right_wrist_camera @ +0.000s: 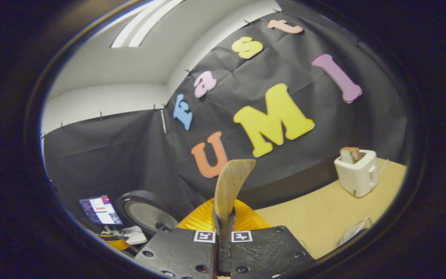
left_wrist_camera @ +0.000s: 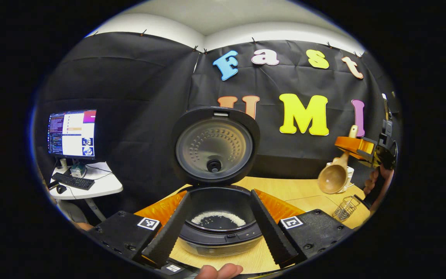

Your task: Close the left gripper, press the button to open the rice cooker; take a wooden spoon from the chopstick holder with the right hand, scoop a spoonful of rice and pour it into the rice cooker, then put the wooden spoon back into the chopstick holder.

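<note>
My left gripper (left_wrist_camera: 217, 228) hangs with its two fingers spread wide, one on either side of the rice cooker (left_wrist_camera: 219, 232), touching nothing. The cooker stands on the wooden surface (left_wrist_camera: 285, 190) with its lid (left_wrist_camera: 215, 145) swung fully up, the round inner plate and its steam cap facing me. A thin, pale patch of rice (left_wrist_camera: 218, 217) lies at the bottom of the dark inner pot.

Well to the right in the left gripper view, my right gripper (left_wrist_camera: 356, 149) is held up in the air above the surface, a hand (left_wrist_camera: 378, 182) behind it. It is clamped on the handle of the wooden spoon (left_wrist_camera: 333, 176), whose bowl hangs down below it and looks bare inside. The wire chopstick holder (left_wrist_camera: 345, 209) stands on the surface beneath and slightly right of the spoon.

In the right gripper view, the fingers (right_wrist_camera: 215, 221) are pressed nearly together with the flat end of the spoon handle (right_wrist_camera: 230, 186) sticking up between them. A white toaster (right_wrist_camera: 356, 172) with a slice of bread (right_wrist_camera: 350, 154) in its slot sits far right on the surface.

Each gripper body carries small square black-and-white marker tags (left_wrist_camera: 148, 223); I can read no brand or wording on the cooker. A monitor (left_wrist_camera: 72, 133) and keyboard (left_wrist_camera: 72, 181) sit on a white side table (left_wrist_camera: 103, 188) to the left; its text is too small to make out.
</note>
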Available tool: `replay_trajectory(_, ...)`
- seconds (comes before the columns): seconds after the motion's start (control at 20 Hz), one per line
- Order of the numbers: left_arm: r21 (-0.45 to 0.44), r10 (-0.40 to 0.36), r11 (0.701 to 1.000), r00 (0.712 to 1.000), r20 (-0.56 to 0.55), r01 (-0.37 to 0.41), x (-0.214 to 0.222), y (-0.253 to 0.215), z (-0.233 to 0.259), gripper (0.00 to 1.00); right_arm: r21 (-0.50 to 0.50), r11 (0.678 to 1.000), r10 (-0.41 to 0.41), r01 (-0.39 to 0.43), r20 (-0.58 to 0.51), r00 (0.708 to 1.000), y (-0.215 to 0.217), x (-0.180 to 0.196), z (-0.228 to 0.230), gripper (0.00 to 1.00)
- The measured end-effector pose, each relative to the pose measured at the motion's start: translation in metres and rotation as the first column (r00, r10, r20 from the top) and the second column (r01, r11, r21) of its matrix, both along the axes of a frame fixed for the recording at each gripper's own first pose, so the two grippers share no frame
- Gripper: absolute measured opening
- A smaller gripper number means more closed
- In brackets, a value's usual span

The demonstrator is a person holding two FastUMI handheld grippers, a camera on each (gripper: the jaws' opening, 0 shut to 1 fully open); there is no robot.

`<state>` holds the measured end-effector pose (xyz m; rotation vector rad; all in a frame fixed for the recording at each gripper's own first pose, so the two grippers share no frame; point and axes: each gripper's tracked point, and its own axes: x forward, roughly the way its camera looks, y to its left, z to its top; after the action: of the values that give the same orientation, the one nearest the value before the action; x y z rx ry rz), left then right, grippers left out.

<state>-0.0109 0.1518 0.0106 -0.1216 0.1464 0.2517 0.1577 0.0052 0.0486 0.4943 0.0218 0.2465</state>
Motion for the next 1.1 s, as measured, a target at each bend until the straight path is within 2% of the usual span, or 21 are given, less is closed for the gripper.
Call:
replay_trajectory(0.2, 0.006, -0.010, 1.000, 1.000, -0.009, 0.010, 0.003, -0.010, -0.004, 0.98, -0.003, 0.990, -0.143, 0.143, -0.025, 0.989, -0.082, -0.012, -0.013, 0.00)
replay_trajectory(0.55, -0.007, -0.016, 1.000, 1.000, -0.008, 0.016, 0.009, -0.022, -0.004, 0.98, -0.090, 0.941, -0.333, 0.327, -0.056, 0.941, -0.178, -0.030, -0.051, 0.00)
replay_trajectory(0.7, 0.004, -0.016, 1.000, 1.000, -0.012, 0.016, 0.009, -0.026, -0.001, 0.98, -0.152, 0.918, -0.377, 0.366, -0.051, 0.925, -0.193, -0.024, -0.068, 0.00)
replay_trajectory(1.1, 0.045, -0.006, 0.999, 1.000, -0.016, 0.007, 0.000, -0.030, 0.006, 0.98, -0.251, 0.889, -0.405, 0.383, -0.040, 0.913, -0.188, -0.005, -0.115, 0.00)
